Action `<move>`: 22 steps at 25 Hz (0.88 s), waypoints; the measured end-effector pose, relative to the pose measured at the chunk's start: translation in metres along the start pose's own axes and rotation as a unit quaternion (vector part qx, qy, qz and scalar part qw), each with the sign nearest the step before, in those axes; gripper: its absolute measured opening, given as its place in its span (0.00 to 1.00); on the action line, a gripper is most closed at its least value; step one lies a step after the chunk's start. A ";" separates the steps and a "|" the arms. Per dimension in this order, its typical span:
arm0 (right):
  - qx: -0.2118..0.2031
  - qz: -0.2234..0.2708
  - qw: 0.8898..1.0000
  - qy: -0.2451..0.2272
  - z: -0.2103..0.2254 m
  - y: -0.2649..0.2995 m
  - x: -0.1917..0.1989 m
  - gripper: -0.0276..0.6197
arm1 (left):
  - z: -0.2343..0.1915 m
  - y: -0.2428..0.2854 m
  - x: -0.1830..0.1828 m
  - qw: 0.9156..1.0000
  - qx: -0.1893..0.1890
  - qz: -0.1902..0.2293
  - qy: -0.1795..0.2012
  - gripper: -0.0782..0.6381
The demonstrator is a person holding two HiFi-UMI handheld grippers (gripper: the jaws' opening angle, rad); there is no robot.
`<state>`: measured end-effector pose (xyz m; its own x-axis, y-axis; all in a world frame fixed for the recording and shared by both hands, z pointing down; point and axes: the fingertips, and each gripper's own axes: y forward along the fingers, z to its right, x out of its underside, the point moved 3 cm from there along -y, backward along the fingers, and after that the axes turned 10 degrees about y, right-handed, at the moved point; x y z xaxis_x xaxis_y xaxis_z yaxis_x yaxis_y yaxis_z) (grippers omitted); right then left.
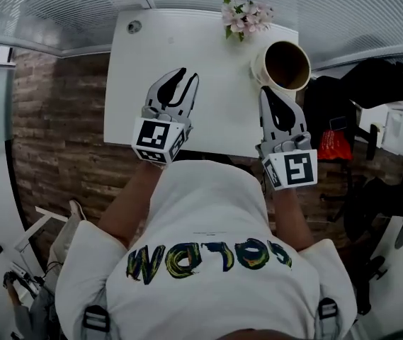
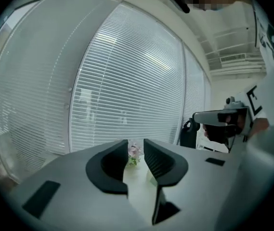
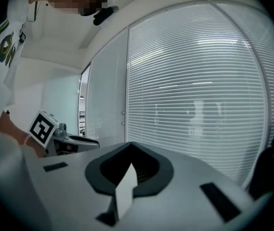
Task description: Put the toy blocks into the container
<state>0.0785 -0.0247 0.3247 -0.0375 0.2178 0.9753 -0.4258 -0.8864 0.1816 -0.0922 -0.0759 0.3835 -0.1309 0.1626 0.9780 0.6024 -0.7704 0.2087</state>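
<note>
No toy blocks show in any view. The container [image 1: 286, 68], a cream round tub with a brown inside, stands at the table's far right corner. My left gripper [image 1: 185, 75] hovers over the middle of the white table [image 1: 215, 55]; its jaws stand a little apart with nothing between them [image 2: 136, 146]. My right gripper [image 1: 267, 91] sits just in front of the container, its jaws meeting at the tips and holding nothing [image 3: 130, 146]. Both grippers point toward the window blinds. Each gripper view catches the other gripper at its side.
A bunch of pink and white flowers [image 1: 246, 14] lies at the table's far edge, left of the container, and shows between the left jaws [image 2: 134, 152]. A small round object [image 1: 134, 27] sits at the far left corner. Dark chairs and a red item [image 1: 336, 145] crowd the right side.
</note>
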 end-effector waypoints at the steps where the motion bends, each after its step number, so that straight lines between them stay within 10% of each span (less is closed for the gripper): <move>1: -0.004 0.000 1.000 -0.001 -0.003 0.004 -0.001 0.05 | -0.004 -0.004 0.000 1.000 -0.005 0.000 -0.002 0.27; 22: -0.001 -0.033 0.999 0.006 0.000 0.016 0.016 0.06 | -0.060 0.043 0.194 0.978 -0.051 -0.197 -0.043 0.31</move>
<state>0.0712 -0.0351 0.3435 -0.0205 0.2815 0.9593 -0.4301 -0.8687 0.2458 -0.1387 -0.1145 0.5825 -0.2678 0.5077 0.8189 0.4360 -0.6941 0.5729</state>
